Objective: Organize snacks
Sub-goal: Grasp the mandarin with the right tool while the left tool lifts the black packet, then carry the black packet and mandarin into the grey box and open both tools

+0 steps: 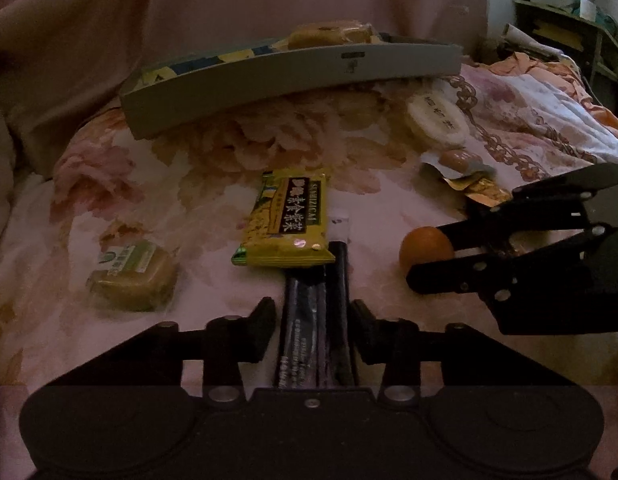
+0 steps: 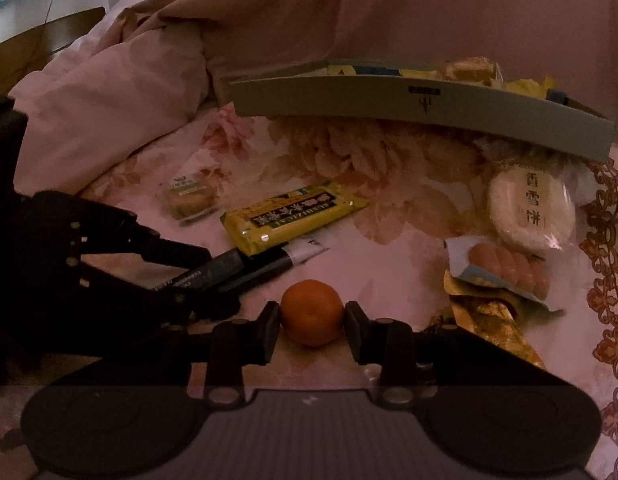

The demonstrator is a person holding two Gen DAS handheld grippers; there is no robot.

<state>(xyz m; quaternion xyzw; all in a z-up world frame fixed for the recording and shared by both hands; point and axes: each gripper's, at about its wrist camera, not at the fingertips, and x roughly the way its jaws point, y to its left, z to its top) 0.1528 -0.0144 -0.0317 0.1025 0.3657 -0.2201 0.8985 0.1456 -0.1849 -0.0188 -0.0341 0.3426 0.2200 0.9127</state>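
Observation:
Snacks lie on a flowered bedsheet (image 1: 213,148). My left gripper (image 1: 313,320) has its fingers on either side of a dark stick packet (image 1: 309,320); a gap shows at each side. The packet's far end lies under a yellow seaweed packet (image 1: 287,220). My right gripper (image 2: 311,320) has its pads against a small orange (image 2: 312,311), which rests on the sheet. The orange (image 1: 425,248) and the right gripper (image 1: 429,258) also show in the left wrist view. A grey box lid (image 1: 293,80) at the back holds a wrapped cake (image 1: 329,34).
A green-labelled cake (image 1: 133,276) lies at the left. A round white rice cracker (image 2: 531,210), a sausage pack (image 2: 505,270) and a gold wrapper (image 2: 489,320) lie at the right. Bunched pink bedding (image 2: 121,92) rises at the back left.

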